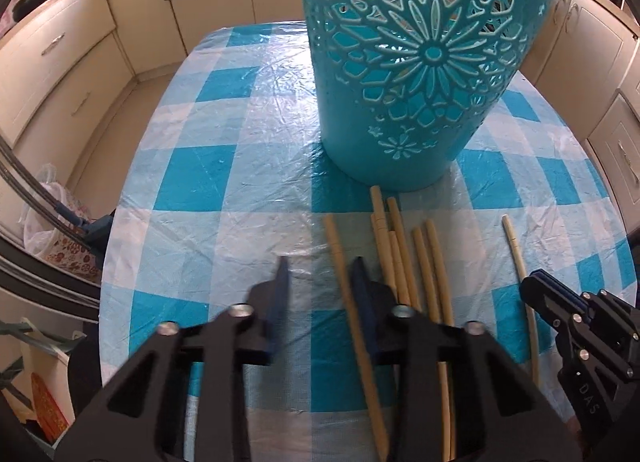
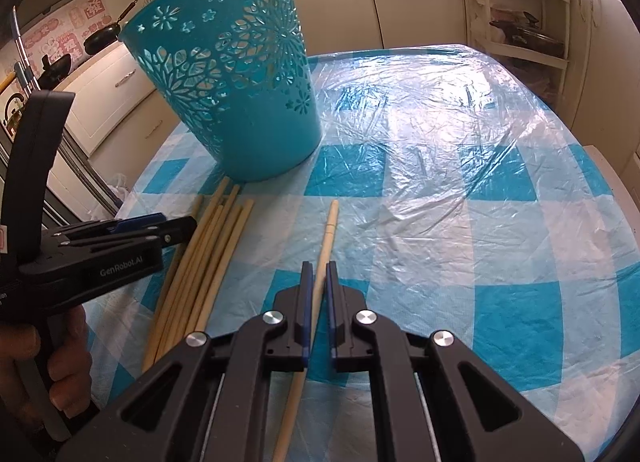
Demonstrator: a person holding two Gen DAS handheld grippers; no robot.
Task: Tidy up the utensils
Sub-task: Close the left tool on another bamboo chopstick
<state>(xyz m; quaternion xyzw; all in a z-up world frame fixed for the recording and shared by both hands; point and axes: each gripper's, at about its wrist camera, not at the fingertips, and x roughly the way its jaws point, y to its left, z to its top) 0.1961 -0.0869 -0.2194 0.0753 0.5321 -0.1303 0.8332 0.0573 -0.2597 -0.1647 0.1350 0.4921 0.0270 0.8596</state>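
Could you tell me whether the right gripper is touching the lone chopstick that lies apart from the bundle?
Touching. The right wrist view shows the right gripper shut on the lone chopstick, with both blue pads pressed against its sides.

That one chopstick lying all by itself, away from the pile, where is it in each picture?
Left wrist view: the lone chopstick lies far right, apart from the bundle of chopsticks, running down past the right tongs.
Right wrist view: it is at centre, running up between the right tongs' pads, which are closed on it.
Shared landmark: the teal basket, standing just beyond the chopstick tips.
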